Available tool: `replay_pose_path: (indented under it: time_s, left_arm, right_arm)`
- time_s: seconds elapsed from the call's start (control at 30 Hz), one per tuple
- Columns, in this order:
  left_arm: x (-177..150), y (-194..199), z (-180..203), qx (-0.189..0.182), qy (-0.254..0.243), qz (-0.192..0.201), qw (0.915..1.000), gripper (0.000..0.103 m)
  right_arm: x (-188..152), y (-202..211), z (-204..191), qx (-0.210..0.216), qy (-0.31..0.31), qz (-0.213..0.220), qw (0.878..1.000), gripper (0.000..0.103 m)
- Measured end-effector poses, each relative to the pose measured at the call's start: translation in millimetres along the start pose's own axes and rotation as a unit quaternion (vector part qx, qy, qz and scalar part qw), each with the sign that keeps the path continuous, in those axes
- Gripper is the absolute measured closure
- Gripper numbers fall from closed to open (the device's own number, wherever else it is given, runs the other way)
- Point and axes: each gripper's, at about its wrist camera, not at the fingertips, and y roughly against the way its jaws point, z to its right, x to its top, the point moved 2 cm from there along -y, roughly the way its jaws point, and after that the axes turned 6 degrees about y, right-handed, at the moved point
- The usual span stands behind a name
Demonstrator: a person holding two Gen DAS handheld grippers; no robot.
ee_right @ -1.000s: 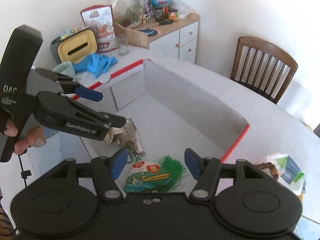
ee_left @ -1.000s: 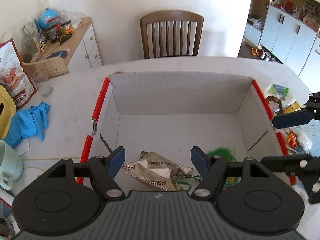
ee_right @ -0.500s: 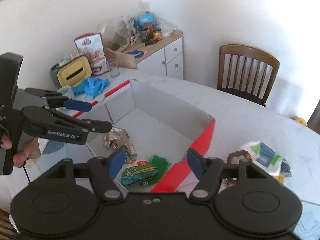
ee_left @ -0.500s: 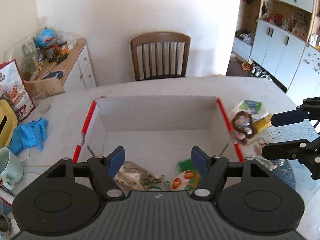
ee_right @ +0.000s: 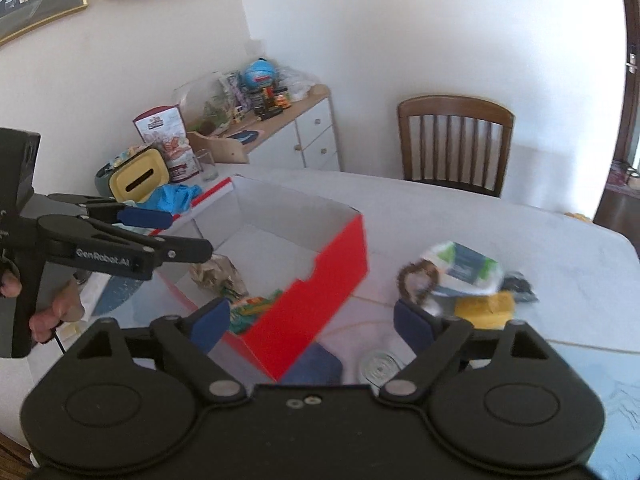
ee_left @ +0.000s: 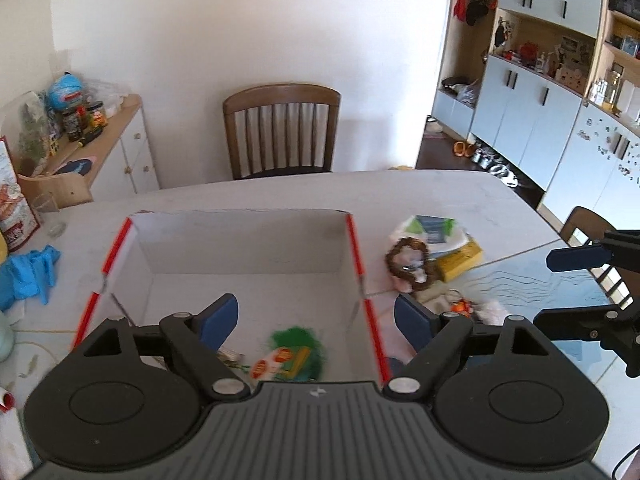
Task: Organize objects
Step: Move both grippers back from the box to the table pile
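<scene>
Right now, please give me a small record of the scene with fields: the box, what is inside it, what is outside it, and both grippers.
box: open red box on the white table
inside: crumpled foil packet, green toy
outside, right of the box: bead bracelet, tissue pack, yellow sponge
left gripper: open, empty
right gripper: open, empty

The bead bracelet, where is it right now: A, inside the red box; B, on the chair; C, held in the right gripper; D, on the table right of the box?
D: the bracelet lies on the table outside the box's right wall, against a white packet; both grippers are open and empty.
</scene>
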Motion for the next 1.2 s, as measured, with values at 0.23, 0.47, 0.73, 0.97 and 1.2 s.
replay_pose_path:
  time_s: [0.23, 0.47, 0.73, 0.97, 1.2]
  left_arm:
    - [-13, -11, 29, -0.022, -0.006, -0.012, 0.9997, 0.005]
    - [-30, -29, 59, -0.049, 0.002, -0.028, 0.9984, 0.001]
    - [-53, -55, 102, -0.053, -0.025, -0.043, 0.9974, 0.0]
    - [-76, -82, 131, -0.04, -0.068, -0.046, 0.9959, 0.0]
    - [-85, -117, 138, -0.007, -0.055, -0.052, 0.9971, 0.0]
  right_arm:
    - [-29, 23, 32, -0.027, -0.013, -0.009, 1.0, 0.006]
    - [-59, 29, 69, -0.051, -0.03, -0.031, 0.998, 0.006]
    - [-79, 18, 105, -0.072, -0.047, -0.055, 0.995, 0.007]
    - [-88, 5, 125, -0.064, -0.059, -0.072, 0.994, 0.009]
    - [-93, -16, 138, -0.06, -0.066, -0.087, 0.992, 0.012]
